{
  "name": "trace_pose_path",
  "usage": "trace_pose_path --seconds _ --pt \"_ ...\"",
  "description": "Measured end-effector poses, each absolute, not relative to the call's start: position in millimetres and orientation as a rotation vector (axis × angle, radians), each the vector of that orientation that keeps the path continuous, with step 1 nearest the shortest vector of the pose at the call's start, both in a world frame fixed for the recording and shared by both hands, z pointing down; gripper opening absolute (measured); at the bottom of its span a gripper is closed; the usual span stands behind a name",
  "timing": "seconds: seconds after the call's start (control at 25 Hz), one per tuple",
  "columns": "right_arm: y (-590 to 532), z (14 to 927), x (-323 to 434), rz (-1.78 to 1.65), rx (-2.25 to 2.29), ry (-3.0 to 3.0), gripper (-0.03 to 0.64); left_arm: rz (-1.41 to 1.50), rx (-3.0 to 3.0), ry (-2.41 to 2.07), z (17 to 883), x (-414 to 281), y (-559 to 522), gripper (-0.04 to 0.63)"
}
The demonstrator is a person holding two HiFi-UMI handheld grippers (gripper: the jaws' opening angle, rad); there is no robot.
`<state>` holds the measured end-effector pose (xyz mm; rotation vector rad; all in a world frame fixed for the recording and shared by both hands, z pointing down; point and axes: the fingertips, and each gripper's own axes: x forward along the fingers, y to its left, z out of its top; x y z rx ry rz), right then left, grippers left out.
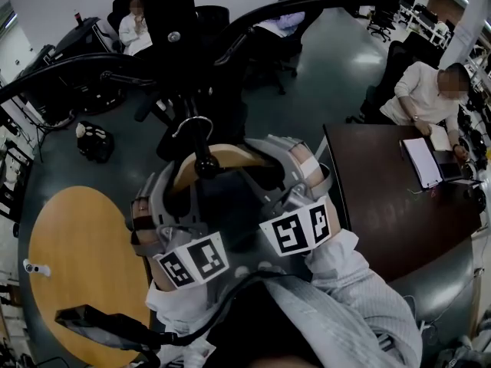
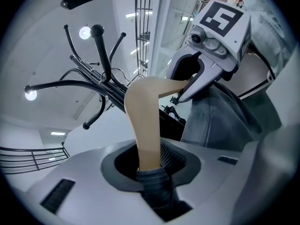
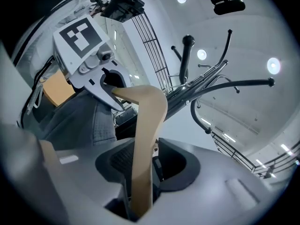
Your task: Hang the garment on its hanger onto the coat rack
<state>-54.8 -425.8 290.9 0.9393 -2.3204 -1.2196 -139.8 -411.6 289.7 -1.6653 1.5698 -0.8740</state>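
A pale wooden hanger (image 1: 222, 158) carries a grey garment (image 2: 213, 121); its metal hook (image 1: 196, 126) sits up against the arms of the black coat rack (image 1: 175, 29), and whether it rests on one I cannot tell. My left gripper (image 1: 149, 205) stands around the hanger's left arm (image 2: 145, 125), jaws open with a dark gap beside the wood. My right gripper (image 1: 311, 176) stands around the hanger's right arm (image 3: 147, 135), also open with a gap at one side. The rack's prongs (image 2: 101, 50) (image 3: 187, 50) rise just behind the hanger. The garment (image 3: 79, 121) hangs between the two grippers.
A round wooden table (image 1: 77, 259) lies at lower left. A dark brown desk (image 1: 383, 205) at right has a seated person (image 1: 422, 90) with a notebook. More people sit on office chairs at the back. A black bag (image 1: 96, 140) lies on the floor.
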Motion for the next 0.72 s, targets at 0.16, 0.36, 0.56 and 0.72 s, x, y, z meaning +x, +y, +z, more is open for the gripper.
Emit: trace_pose_path --seconds 0.16,0.36,0.56,0.72 --pt "-415 293 -42 -1.210 0.944 -2.332 0.112 -0.861 -1.649 1.593 290 -141 -400 0.107" --pt "-403 296 -23 -1.189 0.999 -2.335 0.114 -0.816 -1.585 1.635 285 -141 -379 0.107" --pt "-392 292 -10 -1.116 1.058 -2.457 0.113 -0.760 -1.561 1.670 282 -138 -366 0.107" --pt "-389 295 -3 -1.008 1.106 -2.553 0.112 -0.716 -1.559 1.675 280 -133 -351 0.107"
